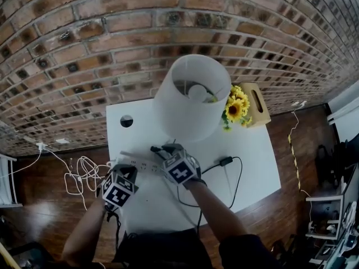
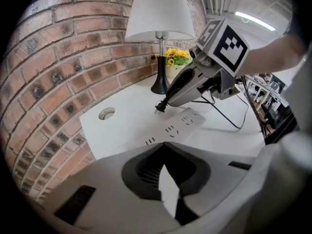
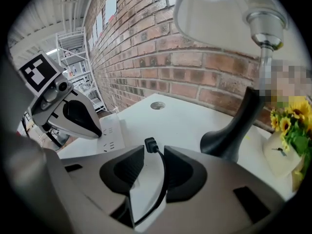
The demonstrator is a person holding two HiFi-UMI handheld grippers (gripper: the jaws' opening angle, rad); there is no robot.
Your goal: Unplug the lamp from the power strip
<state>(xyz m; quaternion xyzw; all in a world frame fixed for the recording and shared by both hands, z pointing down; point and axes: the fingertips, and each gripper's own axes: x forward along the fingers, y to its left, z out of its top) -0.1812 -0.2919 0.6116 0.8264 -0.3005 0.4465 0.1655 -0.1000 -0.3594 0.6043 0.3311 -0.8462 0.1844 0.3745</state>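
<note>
White power strip [image 1: 143,162] on white table [image 1: 252,170]: black plug [image 3: 149,143] of lamp [image 1: 193,97] out of its sockets, loose between spread jaws of right gripper [image 3: 154,149]. Left gripper [image 2: 163,144] jaws pressed together at the strip's left end. Pale vase [image 3: 280,160] holds sunflowers [image 1: 235,106].

No legible text anywhere
</note>
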